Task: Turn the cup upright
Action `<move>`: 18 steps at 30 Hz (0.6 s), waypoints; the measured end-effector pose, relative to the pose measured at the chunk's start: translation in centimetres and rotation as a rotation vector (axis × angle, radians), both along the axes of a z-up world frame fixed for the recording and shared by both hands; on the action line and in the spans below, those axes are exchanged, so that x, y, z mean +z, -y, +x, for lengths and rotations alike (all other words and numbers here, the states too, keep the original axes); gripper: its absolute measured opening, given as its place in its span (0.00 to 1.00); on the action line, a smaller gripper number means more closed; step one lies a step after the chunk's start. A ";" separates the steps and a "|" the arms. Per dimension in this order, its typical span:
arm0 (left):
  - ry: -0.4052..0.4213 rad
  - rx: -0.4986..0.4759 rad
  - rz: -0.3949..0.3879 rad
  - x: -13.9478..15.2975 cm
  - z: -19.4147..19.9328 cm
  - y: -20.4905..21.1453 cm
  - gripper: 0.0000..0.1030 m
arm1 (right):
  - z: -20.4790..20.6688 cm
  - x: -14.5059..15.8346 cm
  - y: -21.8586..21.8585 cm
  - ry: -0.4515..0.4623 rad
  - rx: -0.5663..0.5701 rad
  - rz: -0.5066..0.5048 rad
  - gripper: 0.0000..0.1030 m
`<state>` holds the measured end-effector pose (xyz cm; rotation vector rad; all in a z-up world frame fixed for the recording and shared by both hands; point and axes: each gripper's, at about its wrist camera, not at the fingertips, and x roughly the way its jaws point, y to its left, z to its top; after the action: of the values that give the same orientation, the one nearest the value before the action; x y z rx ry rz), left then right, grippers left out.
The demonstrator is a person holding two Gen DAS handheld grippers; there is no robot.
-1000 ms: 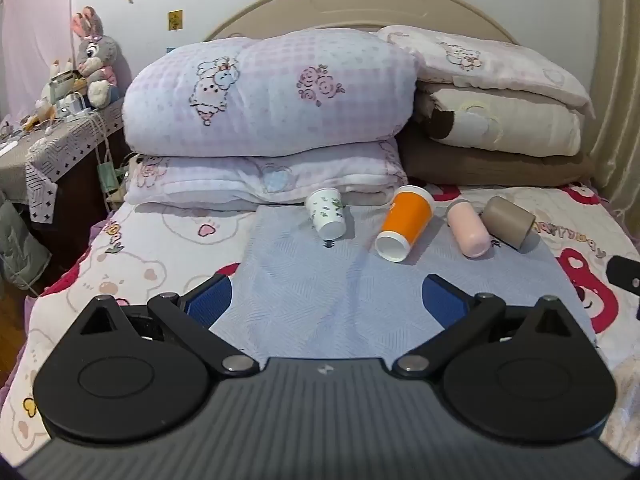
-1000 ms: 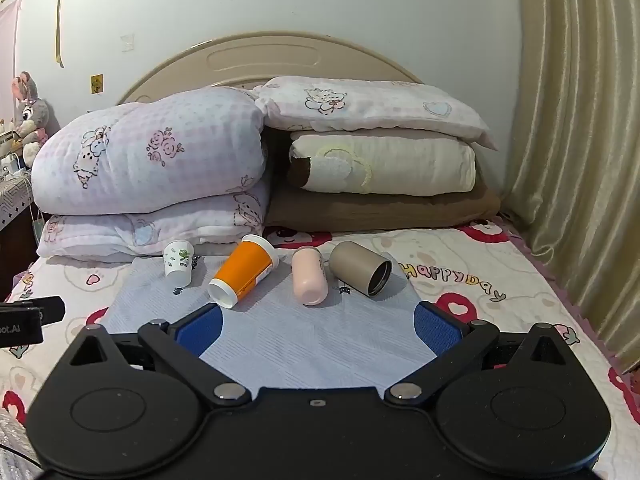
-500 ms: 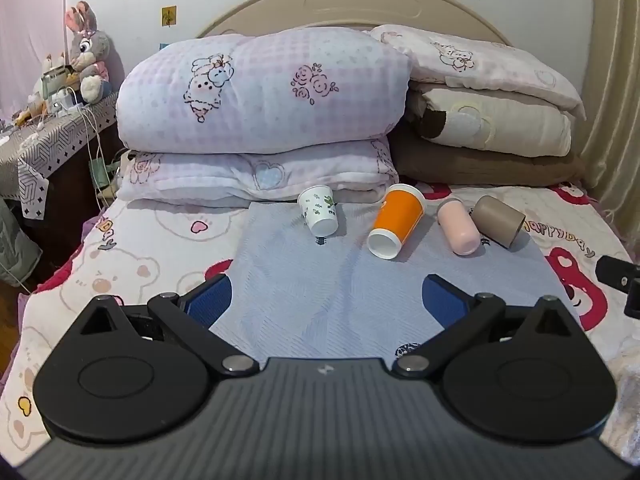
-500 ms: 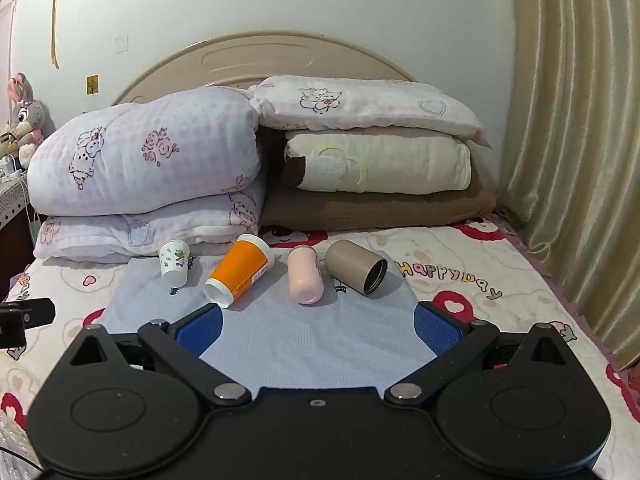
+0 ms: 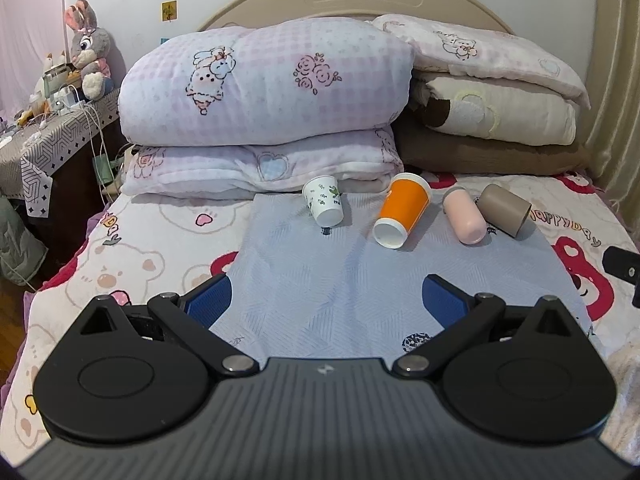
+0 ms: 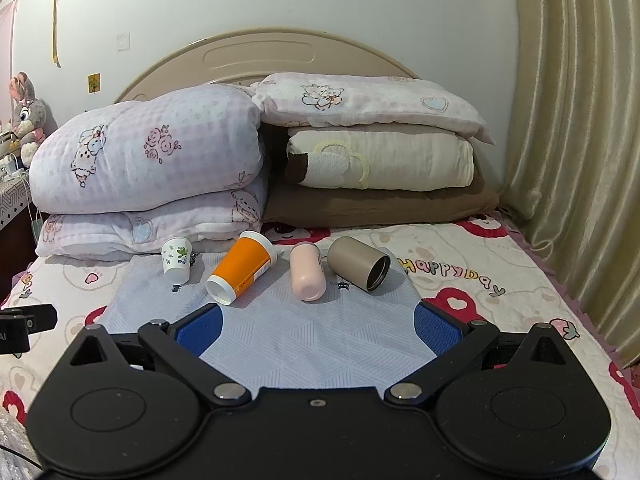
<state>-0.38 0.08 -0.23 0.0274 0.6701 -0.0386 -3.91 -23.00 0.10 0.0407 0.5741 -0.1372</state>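
Note:
Several cups lie on their sides in a row on a grey-blue cloth (image 5: pixel 340 284) (image 6: pixel 316 336) on the bed. From left: a small white floral paper cup (image 5: pixel 323 200) (image 6: pixel 177 258), an orange cup with white rims (image 5: pixel 403 210) (image 6: pixel 241 267), a pink cup (image 5: pixel 463 216) (image 6: pixel 306 277), and a taupe metal cup (image 5: pixel 503 210) (image 6: pixel 359 263). My left gripper (image 5: pixel 326 300) is open and empty, well short of the cups. My right gripper (image 6: pixel 318 324) is open and empty, also short of them.
Stacked quilts and pillows (image 5: pixel 264 92) (image 6: pixel 376 152) rise right behind the cups, against the headboard. A cluttered bedside table with a plush rabbit (image 5: pixel 86 48) stands at the left. A curtain (image 6: pixel 576 140) hangs at the right. The other gripper's edge (image 5: pixel 620 266) shows at the right.
Both grippers have moved slightly forward and higher; the cups look a little nearer and lower. No cup has moved. Both grippers stay open.

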 end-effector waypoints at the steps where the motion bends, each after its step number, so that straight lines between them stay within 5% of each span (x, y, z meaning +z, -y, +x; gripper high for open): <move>1: 0.001 -0.002 0.003 0.0 -0.1 0.0 1.00 | 0.0 0.0 0.0 0.001 0.000 0.000 1.00; 18: -0.012 -0.010 0.029 -0.7 -0.2 0.3 1.00 | -0.1 -0.3 0.1 -0.011 0.001 -0.009 1.00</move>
<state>-0.56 -0.19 -0.89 0.0581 0.6829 -0.0383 -3.99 -23.13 -0.18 0.0306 0.5844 -0.1390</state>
